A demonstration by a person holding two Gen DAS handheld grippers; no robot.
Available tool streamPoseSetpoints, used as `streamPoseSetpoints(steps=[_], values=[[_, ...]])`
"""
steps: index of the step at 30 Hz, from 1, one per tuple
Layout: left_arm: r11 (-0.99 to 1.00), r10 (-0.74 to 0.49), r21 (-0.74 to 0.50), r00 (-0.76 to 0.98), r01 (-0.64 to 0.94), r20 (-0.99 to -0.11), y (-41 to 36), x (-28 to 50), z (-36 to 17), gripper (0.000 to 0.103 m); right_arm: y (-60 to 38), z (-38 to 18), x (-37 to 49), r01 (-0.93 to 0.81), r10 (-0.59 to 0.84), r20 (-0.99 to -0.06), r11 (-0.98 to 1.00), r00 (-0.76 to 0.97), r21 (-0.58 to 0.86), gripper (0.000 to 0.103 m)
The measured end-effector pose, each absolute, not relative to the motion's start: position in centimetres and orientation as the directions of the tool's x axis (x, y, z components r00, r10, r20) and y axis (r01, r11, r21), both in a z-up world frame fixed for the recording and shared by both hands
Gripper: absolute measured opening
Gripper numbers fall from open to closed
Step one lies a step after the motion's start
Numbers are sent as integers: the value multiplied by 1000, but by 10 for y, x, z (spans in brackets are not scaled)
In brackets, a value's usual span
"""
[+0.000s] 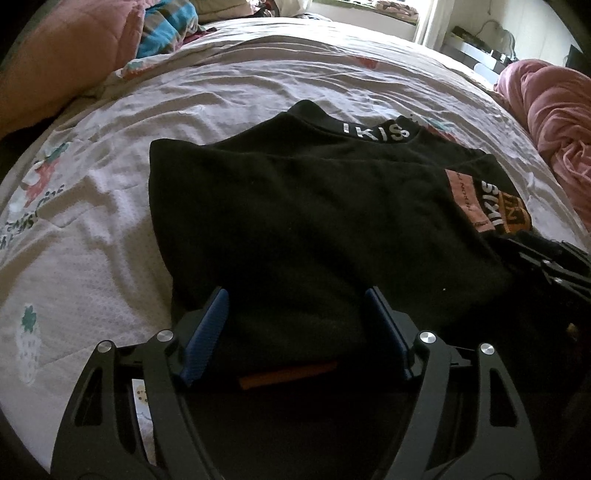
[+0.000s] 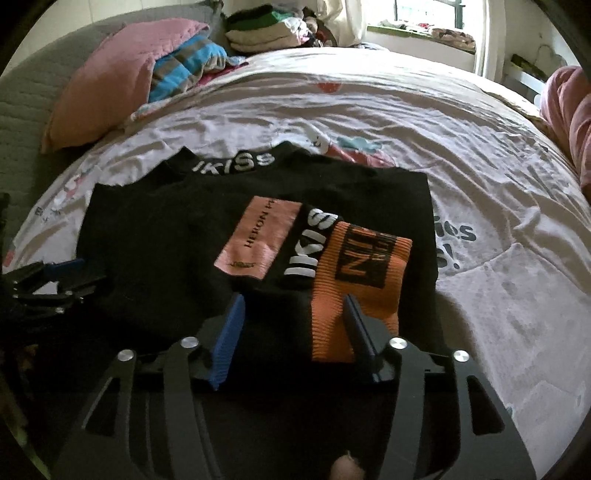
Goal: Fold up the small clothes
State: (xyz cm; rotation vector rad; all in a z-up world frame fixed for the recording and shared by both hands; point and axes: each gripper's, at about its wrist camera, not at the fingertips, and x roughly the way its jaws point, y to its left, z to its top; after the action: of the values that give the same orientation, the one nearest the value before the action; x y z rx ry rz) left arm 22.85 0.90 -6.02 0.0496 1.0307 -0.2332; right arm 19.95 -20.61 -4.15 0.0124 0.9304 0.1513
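A black garment (image 1: 295,214) with white lettering on its collar lies partly folded on the bed; it also shows in the right wrist view (image 2: 155,240). An orange ribbed cuff (image 2: 354,280) and a pink label (image 2: 258,240) lie folded on top at its right. My left gripper (image 1: 295,306) is open, its blue fingers (image 1: 207,332) astride the garment's near hem. My right gripper (image 2: 295,314) is open over the near edge, with the orange cuff beside its right finger (image 2: 360,332).
The bed sheet (image 2: 461,155) is white with cartoon prints. A pink pillow (image 2: 110,81) and a striped blue cloth (image 2: 184,62) lie at the far left. A pink blanket (image 1: 554,122) lies at the right. A stack of folded clothes (image 2: 262,29) sits at the back.
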Motion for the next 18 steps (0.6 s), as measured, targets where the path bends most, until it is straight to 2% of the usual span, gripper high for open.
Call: streamPoseSetpoints(steps=[10,18], values=[[976,-169,-71,504,207,-847,9,224,-54,68,-202,-25,186,-127,142,-758,989,637,79,77],[976,-176,-79,521,202,-836,8,217,-43,77,-205,-21,180,-115,157,-746,987,647,108,90]])
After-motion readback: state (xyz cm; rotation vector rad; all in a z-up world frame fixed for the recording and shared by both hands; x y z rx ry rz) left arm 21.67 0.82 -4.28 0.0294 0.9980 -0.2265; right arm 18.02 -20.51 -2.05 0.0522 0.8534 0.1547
